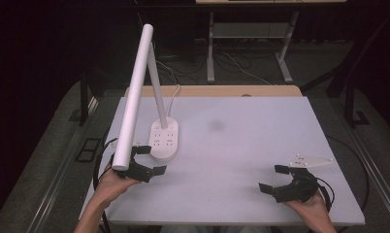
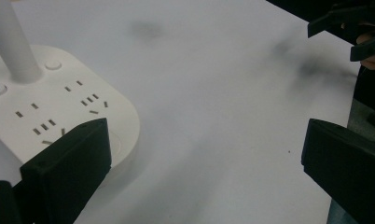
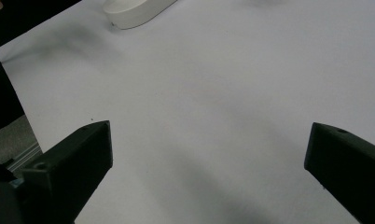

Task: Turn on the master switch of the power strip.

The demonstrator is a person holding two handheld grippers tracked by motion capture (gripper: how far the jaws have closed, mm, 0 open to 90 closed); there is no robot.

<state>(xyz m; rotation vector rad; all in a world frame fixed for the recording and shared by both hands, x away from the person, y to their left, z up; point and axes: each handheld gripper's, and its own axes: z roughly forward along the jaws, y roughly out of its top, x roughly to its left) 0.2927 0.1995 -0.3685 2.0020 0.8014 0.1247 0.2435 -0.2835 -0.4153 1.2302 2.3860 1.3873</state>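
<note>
The lamp's long white tube head [image 1: 133,97] is hiding part of the left gripper [image 1: 149,160], which is hovering spread wide and empty just beside the smooth rounded socket base [image 1: 164,139] at the table's [image 1: 241,145] left, while the right gripper [image 1: 274,178] is resting well apart, likewise spread.

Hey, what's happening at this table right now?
A person sits at a white table with a claw in each hand. The left claw, jaws open, sits just beside the base of a white desk lamp with built-in sockets, not gripping it. The right claw, also open, rests over bare table at the near right, holding nothing.
</note>
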